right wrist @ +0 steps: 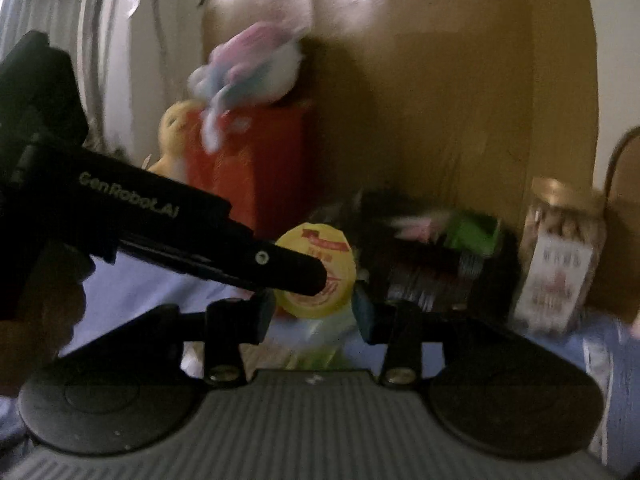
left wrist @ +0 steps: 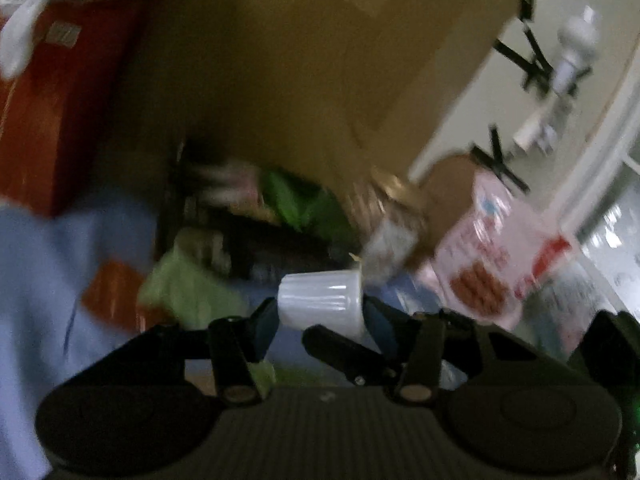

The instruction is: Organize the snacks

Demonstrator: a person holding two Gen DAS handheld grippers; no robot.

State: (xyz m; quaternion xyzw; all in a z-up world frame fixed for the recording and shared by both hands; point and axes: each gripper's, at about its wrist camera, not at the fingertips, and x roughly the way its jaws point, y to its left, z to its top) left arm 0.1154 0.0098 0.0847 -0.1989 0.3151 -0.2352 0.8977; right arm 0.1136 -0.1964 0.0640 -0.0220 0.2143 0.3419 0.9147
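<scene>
A small white plastic cup (left wrist: 320, 296) with a yellow foil lid (right wrist: 320, 236) lies on its side in the air. My left gripper (left wrist: 322, 316) is shut on it, one pad on its base and one on its lid. In the right wrist view one left finger (right wrist: 280, 264) crosses the lid. My right gripper (right wrist: 314, 310) flanks the same cup, with its pads against the cup's sides. One right finger (left wrist: 340, 350) shows under the cup in the left wrist view. Both views are blurred.
A big cardboard box (left wrist: 300, 60) stands behind. Before it are a black basket (right wrist: 432, 272) of green and pink packets, a gold-lidded snack jar (right wrist: 560, 256) and a pink snack bag (left wrist: 492, 256). A red box (right wrist: 260, 168) with plush toys (right wrist: 248, 68) stands left. Blue cloth (left wrist: 32, 280) covers the surface.
</scene>
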